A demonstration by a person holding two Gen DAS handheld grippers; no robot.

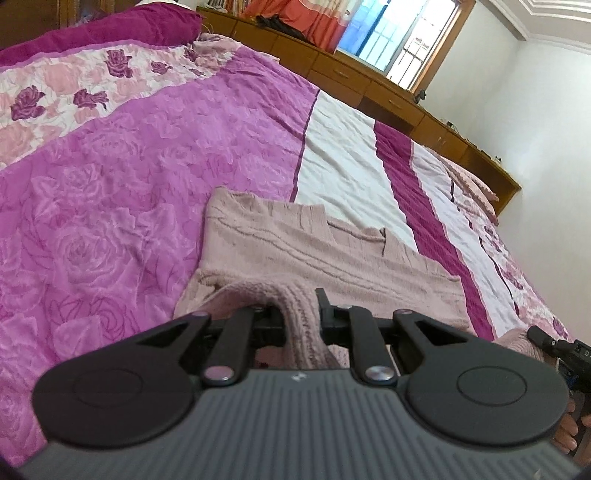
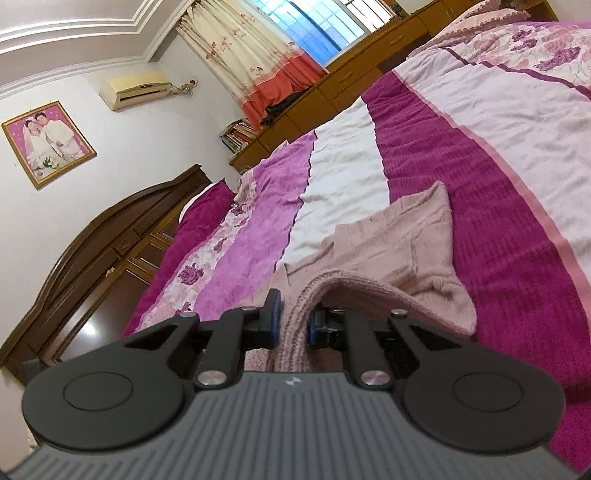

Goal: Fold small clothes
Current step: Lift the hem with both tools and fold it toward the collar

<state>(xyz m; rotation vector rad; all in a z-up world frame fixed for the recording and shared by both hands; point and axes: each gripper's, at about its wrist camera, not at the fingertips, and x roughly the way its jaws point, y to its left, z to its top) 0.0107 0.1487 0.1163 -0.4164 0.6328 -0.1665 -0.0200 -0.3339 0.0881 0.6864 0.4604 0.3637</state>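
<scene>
A small dusty-pink knit sweater (image 1: pixel 314 254) lies on the bed, its far part flat and its near ribbed edge lifted. My left gripper (image 1: pixel 300 310) is shut on that ribbed edge, the cloth bunched between its black fingers. In the right wrist view the same sweater (image 2: pixel 413 243) spreads away from me, and my right gripper (image 2: pixel 295 314) is shut on another part of its ribbed edge, pinched between blue-padded fingers. The right gripper's tip (image 1: pixel 543 338) shows at the lower right of the left wrist view, with a hand (image 1: pixel 565 424) below it.
The bed cover (image 1: pixel 129 184) runs in pink, white and magenta stripes with rose prints. A wooden cabinet row (image 1: pixel 388 96) lines the far side under a window. A dark wooden headboard (image 2: pixel 110 236) stands at the left. Pink pillows (image 2: pixel 491 18) lie at the far end.
</scene>
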